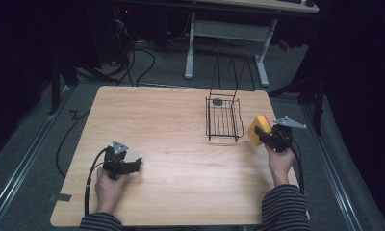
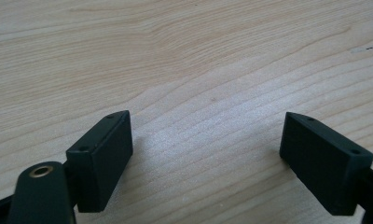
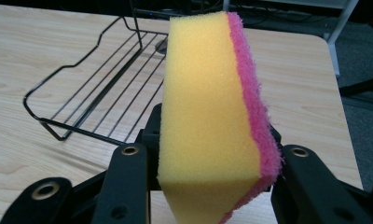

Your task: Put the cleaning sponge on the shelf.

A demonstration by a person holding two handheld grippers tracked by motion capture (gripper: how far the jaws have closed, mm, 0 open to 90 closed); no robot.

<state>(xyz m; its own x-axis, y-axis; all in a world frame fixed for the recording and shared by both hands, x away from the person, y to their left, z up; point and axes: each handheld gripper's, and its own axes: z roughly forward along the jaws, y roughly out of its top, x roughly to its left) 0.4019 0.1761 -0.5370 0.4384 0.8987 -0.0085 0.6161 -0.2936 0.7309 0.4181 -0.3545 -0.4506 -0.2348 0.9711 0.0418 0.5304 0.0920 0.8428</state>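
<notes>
My right gripper (image 1: 263,135) is shut on a yellow sponge (image 1: 258,129) with a pink scouring side. It holds the sponge above the table's right edge, just right of a black wire rack (image 1: 223,118). In the right gripper view the sponge (image 3: 212,116) stands upright between the jaws, pink layer to the right, with the wire rack (image 3: 96,88) behind it to the left. My left gripper (image 1: 136,163) rests low on the table at the front left. Its jaws stand wide open around bare wood in the left gripper view (image 2: 205,154).
The wooden table (image 1: 171,144) carries a small dark round object (image 1: 217,101) at the rack's far end. Beyond the table stand a white desk frame (image 1: 226,33) and cables on the grey floor. A cable trails from each gripper toward the person.
</notes>
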